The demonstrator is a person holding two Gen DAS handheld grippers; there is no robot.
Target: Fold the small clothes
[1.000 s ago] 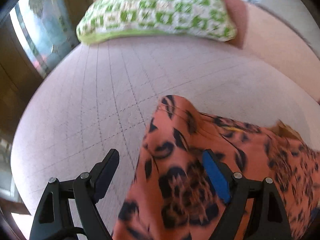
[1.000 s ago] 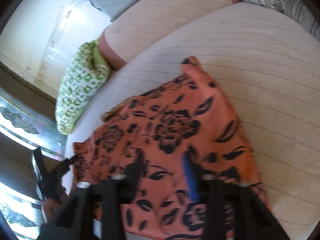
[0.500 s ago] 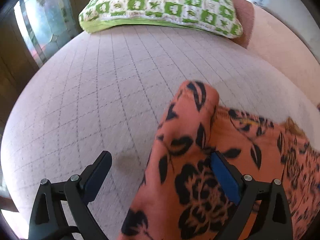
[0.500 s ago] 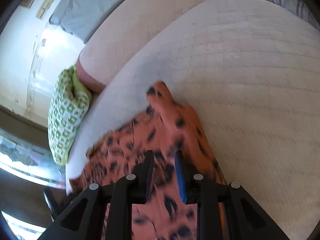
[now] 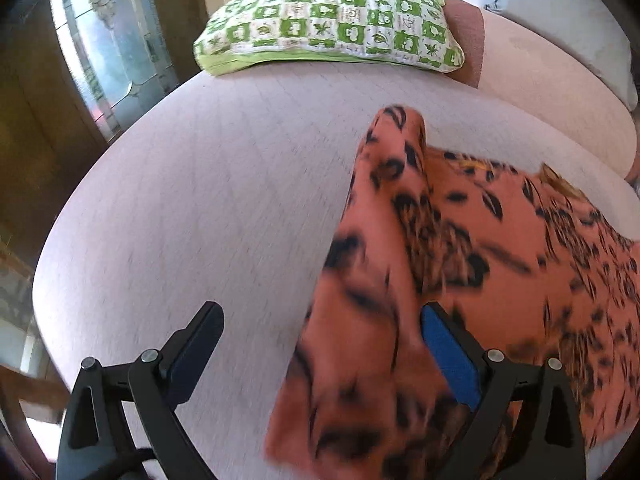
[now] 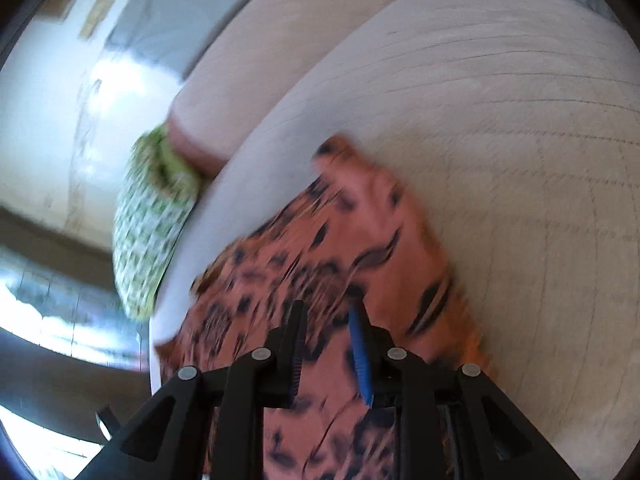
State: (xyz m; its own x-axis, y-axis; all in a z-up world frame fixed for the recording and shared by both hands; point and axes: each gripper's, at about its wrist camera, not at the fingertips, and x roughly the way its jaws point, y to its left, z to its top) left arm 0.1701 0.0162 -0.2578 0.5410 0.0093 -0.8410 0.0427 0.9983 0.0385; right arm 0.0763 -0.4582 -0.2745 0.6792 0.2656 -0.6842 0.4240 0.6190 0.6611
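Note:
An orange garment with a black floral print (image 5: pixel 460 248) lies on the pale pink sofa seat (image 5: pixel 208 208). In the left wrist view its left edge is folded over and drapes between my fingers. My left gripper (image 5: pixel 320 344) is wide open, its blue pad (image 5: pixel 452 360) beside the fold. In the right wrist view the garment (image 6: pixel 360 240) runs under my right gripper (image 6: pixel 326 344), whose jaws stand narrowly apart around a raised ridge of the cloth. The view is blurred and a grip does not show.
A green and white checked cushion (image 5: pixel 328 32) rests at the sofa's far end; it also shows in the right wrist view (image 6: pixel 148 232). The pink backrest (image 5: pixel 560 92) runs along the right, with a grey cushion (image 5: pixel 560 8) on it. A glass door (image 5: pixel 104 52) stands left.
Both grippers have pulled back. The left edge of the garment has been folded further over. The right jaws closed from wide to a narrow gap and have stayed narrow.

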